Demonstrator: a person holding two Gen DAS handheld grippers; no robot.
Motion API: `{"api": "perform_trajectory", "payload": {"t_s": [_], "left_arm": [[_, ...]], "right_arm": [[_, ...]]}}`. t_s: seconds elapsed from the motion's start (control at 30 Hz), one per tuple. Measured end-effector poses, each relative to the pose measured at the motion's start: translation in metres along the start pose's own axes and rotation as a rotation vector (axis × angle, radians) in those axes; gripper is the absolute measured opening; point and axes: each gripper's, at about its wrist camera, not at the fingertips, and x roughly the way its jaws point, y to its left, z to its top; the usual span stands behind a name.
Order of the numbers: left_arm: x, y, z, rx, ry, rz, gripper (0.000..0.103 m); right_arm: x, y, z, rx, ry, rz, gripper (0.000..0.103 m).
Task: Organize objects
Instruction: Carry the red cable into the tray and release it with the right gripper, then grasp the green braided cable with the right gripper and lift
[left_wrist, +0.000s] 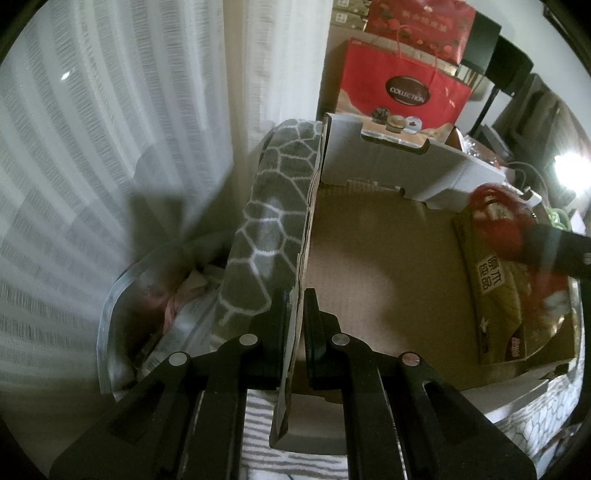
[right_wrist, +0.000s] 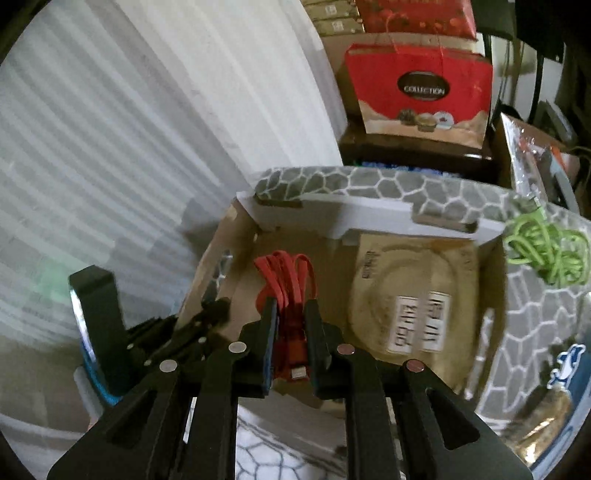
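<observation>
Red flat cable bundle (right_wrist: 286, 288) pinched in my right tool (right_wrist: 291, 325) over the open cardboard box (left_wrist: 369, 258); left tool (left_wrist: 295, 314), clamped shut, steadies its side flap (left_wrist: 301, 266).

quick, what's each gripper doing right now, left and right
Left gripper: shut on the box wall.
Right gripper: holding the red cable over the box.

Cable bundle (right_wrist: 286, 273) red; loose cord (right_wrist: 546, 254) lime green. Blanket (left_wrist: 266, 229) grey with white honeycomb lines, cardboard box (left_wrist: 369, 258) brown inside, white flaps. Gift bag (right_wrist: 421, 88) red, packet (right_wrist: 413, 295) tan-gold.
</observation>
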Motion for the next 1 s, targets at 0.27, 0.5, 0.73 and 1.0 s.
{"api": "perform_trajectory", "payload": {"t_s": [0.27,0.5,0.73,1.0], "left_arm": [[0.000,-0.001,-0.001,-0.001,0.001,0.001,0.008],[-0.001,-0.001,-0.001,-0.002,0.001,0.000,0.008],[-0.001,-0.001,-0.002,-0.004,0.001,-0.001,0.008],[-0.002,-0.003,-0.002,-0.005,0.002,-0.001,0.008]], "right_arm": [[-0.011,-0.005,0.001,-0.014,-0.022,-0.041,0.028],[-0.052,-0.042,0.013,-0.007,-0.089,-0.162,0.031],[-0.078,-0.093,0.023,0.040,-0.112,-0.296,0.037],[-0.087,-0.145,0.025,0.103,-0.105,-0.398,0.045]]}}
